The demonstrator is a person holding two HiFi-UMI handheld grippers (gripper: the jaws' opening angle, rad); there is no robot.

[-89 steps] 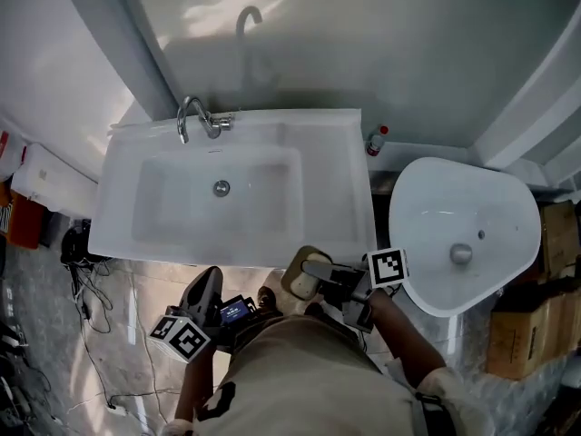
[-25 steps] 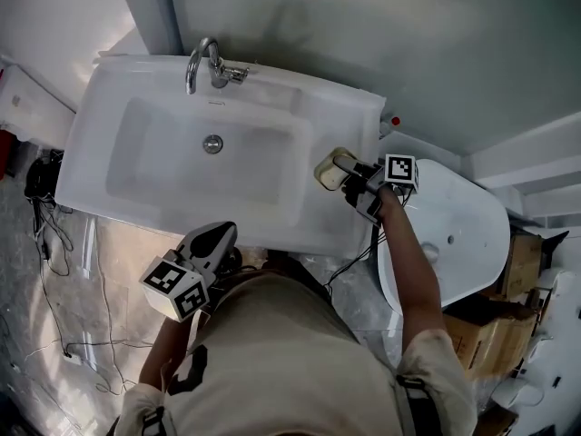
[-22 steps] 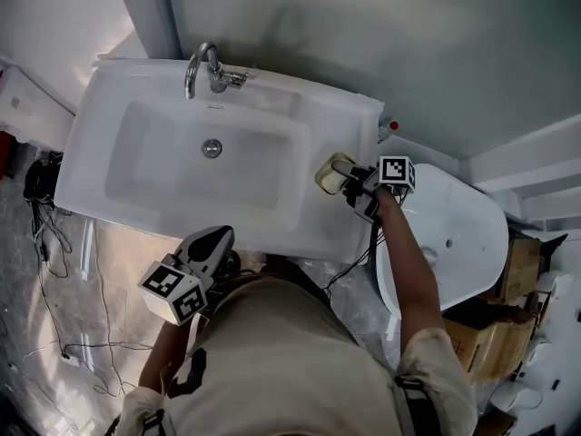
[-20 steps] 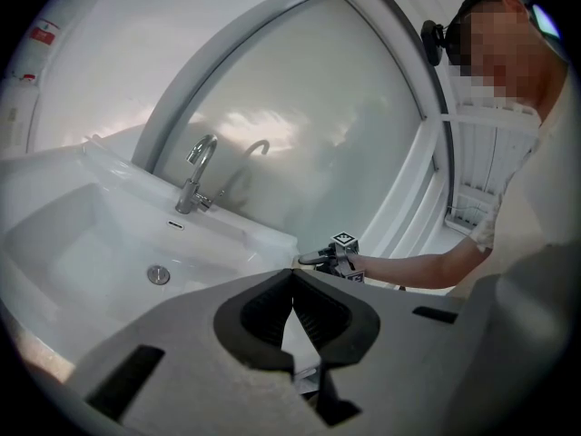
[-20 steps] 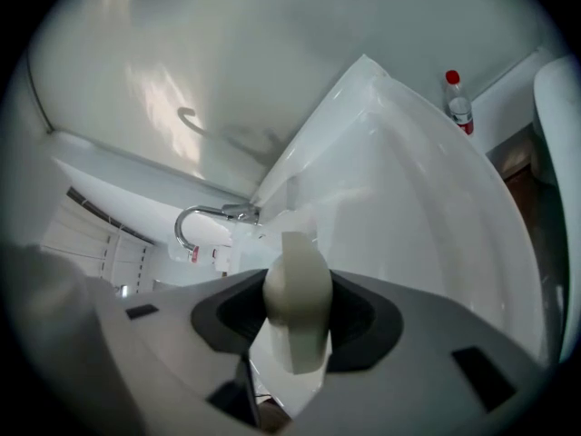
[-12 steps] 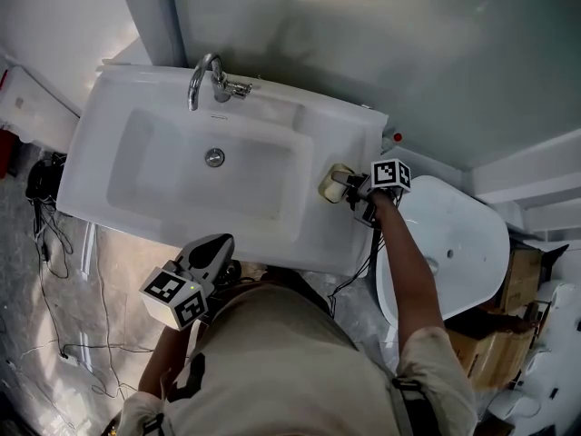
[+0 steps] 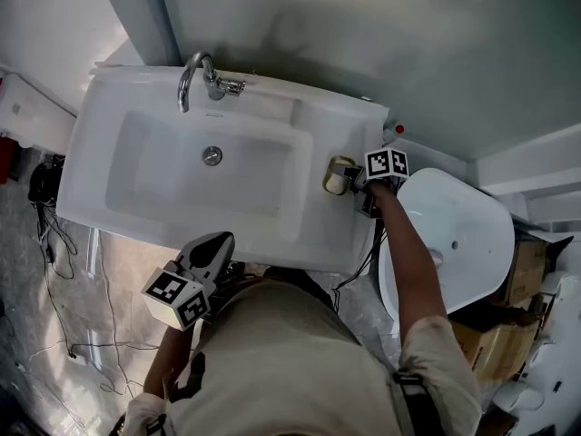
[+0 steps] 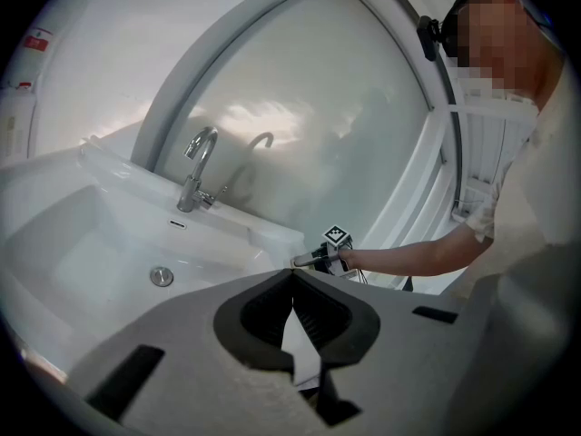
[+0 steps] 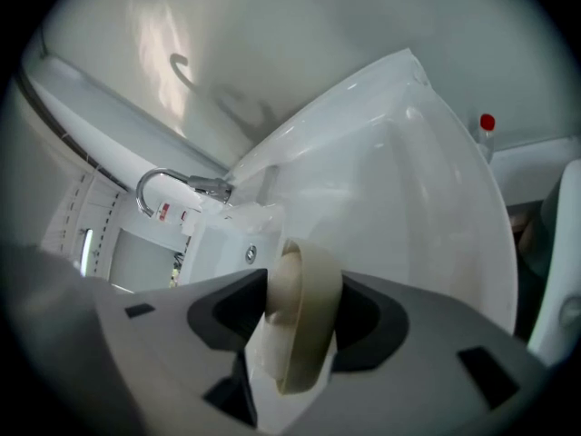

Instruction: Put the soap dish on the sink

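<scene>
Right tool (image 7: 349,179), jaws just easing wider, grips the soap dish (image 9: 304,321) on the sink (image 7: 334,236) ledge beside the basin.

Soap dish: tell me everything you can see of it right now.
The beige oval soap dish looks like smooth plastic or ceramic, shallow with a raised rim. It sits between the jaws of the right gripper, which have just been opening; both jaws look in contact with it. It is at the right-hand deck of the white rectangular sink, beside the basin; whether it rests there cannot be told.
</scene>
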